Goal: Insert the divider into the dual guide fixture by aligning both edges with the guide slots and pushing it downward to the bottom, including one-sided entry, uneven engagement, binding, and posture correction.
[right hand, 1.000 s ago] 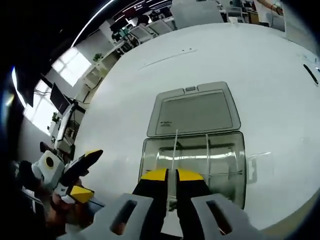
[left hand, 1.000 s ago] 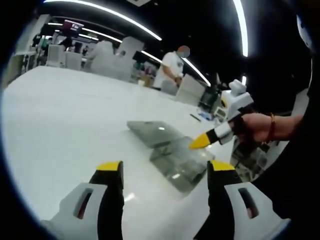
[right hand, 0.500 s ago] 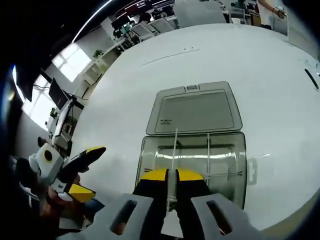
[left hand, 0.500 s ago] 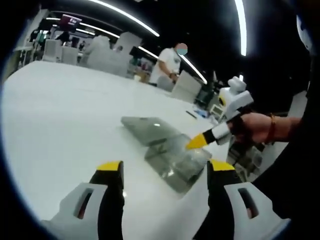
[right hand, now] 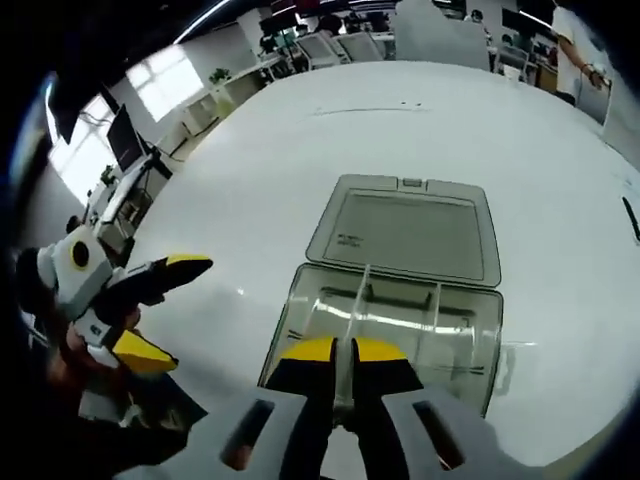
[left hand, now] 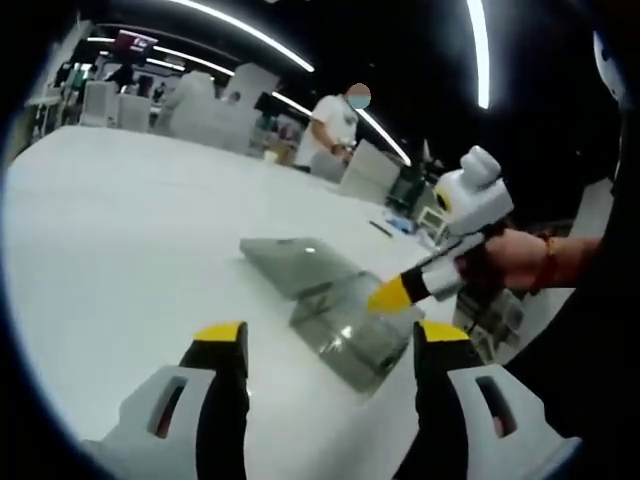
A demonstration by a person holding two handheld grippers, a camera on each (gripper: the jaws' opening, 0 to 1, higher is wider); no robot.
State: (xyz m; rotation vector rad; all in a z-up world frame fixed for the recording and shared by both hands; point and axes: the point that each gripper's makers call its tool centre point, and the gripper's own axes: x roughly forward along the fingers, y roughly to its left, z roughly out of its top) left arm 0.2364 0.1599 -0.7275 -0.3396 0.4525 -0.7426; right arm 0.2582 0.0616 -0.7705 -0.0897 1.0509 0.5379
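**Divider pinched above the clear box, one edge likely to lead**

The white counter (right hand: 300,150) carries everything. On it sits the clear plastic box (right hand: 390,320) that serves as the guide fixture, its grey hinged lid (right hand: 410,230) thrown open flat behind it. In the left gripper view the same box (left hand: 350,335) and lid (left hand: 295,265) lie ahead and to the right, well apart from that view's jaws.

The right gripper (right hand: 343,352) has its yellow-tipped jaws nearly closed on a thin clear divider (right hand: 362,285), whose upper edge runs forward over the box opening. A second divider (right hand: 437,300) appears to stand in the box already, though the clear plastic makes that hard to confirm. The left gripper (left hand: 330,335) stands wide open with nothing between its jaws; it shows again at the left of the right gripper view (right hand: 150,310), off to the side of the box.

The main risk, as I judge it, is binding: if the divider goes down tilted, one edge enters its slot first and jams. Pushing on then could flex the thin sheet or slide the unheld box across the smooth counter.

A dark pen-like item (right hand: 630,218) lies far off. A person (left hand: 335,130) stands at the far end of the counter. Nothing blocks the box opening.
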